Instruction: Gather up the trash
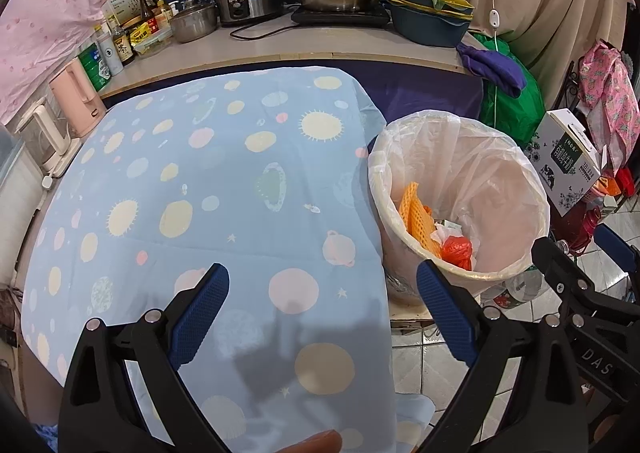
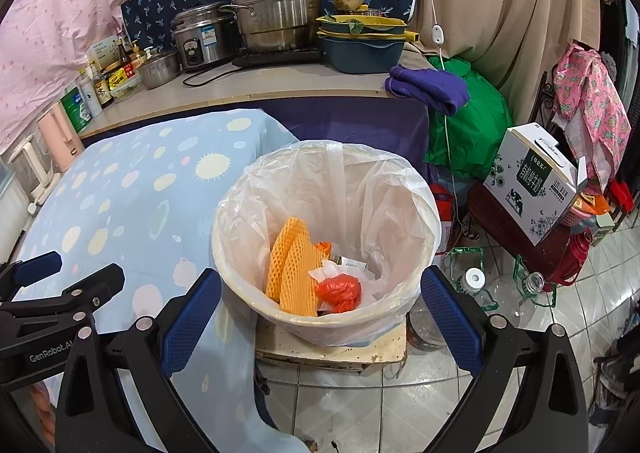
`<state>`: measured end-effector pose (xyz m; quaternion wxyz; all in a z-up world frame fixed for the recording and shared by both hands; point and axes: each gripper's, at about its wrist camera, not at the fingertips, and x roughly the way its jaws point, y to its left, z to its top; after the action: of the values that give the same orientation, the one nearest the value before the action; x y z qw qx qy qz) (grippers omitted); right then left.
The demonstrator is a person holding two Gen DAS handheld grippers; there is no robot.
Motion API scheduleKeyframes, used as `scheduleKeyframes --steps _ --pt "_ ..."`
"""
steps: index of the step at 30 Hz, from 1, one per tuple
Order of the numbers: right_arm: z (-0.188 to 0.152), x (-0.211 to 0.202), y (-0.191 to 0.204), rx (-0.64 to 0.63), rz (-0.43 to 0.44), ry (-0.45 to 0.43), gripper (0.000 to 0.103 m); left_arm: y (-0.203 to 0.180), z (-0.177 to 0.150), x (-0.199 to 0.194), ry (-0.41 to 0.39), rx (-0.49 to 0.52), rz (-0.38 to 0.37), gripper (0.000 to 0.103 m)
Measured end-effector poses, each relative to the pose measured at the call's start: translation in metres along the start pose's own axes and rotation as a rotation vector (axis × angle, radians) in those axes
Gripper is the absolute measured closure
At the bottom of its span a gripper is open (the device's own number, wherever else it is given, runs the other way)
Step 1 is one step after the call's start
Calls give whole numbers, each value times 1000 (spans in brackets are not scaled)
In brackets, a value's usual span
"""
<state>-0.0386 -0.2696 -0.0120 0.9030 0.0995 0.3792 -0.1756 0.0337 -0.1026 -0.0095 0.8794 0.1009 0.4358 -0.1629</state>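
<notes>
Hovering wide-open and empty, left gripper [image 1: 322, 293] and right gripper [image 2: 320, 299], round plastic-lined trash bin [image 2: 400, 181] holding orange foam netting [image 2: 294, 265], crumpled red bag [image 2: 338, 291], beside smooth spotted tablecloth [image 1: 200, 181].

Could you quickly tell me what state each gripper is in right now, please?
Left gripper: open, holding nothing, over the tablecloth.
Right gripper: open, holding nothing, facing the bin.

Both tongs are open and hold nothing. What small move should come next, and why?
Probably draw both back to rest. The left tongs and right tongs are empty, the blue tablecloth shows no trash, and the orange foam net and red bag already lie in the lined bin.
</notes>
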Motion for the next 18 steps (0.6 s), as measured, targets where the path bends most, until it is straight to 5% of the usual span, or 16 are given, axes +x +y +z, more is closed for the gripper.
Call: scheduleKeyframes --steps 18 --pt "-5 -1 1 1 -3 -1 7 -3 -5 -2 -3 11 2 13"
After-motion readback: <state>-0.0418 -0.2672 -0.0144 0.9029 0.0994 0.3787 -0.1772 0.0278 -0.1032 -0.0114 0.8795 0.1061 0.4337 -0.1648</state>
